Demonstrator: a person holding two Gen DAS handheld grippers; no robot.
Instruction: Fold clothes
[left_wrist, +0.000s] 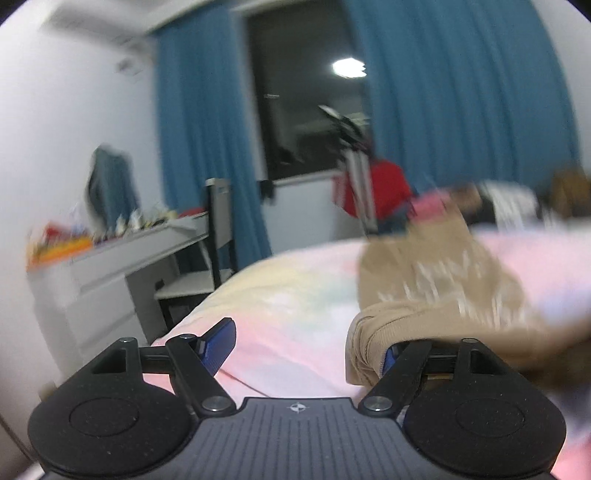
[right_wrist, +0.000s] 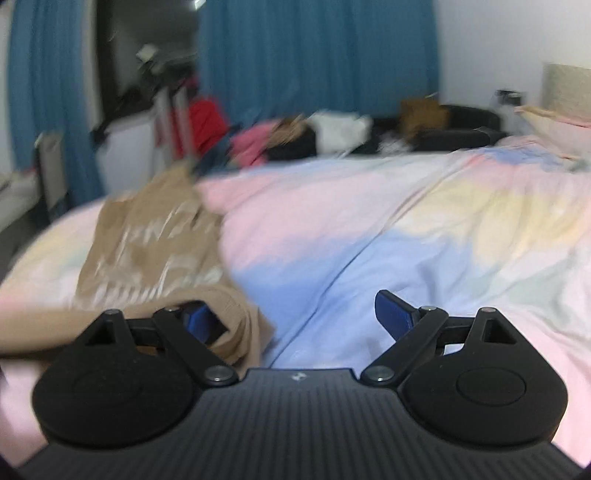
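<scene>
The tan garment (left_wrist: 424, 280) with white lettering lies on the pastel bedcover (left_wrist: 288, 295), at centre right of the left wrist view and at left of the right wrist view (right_wrist: 147, 251). The left gripper (left_wrist: 306, 347) is released, jaws wide; the garment's folded hem covers its right finger. The right gripper (right_wrist: 299, 317) is likewise released, its left finger (right_wrist: 197, 319) against the hem. Blue curtains (left_wrist: 199, 140) hang in the upper frame.

two low views across one bed (left_wrist: 288, 295)
</scene>
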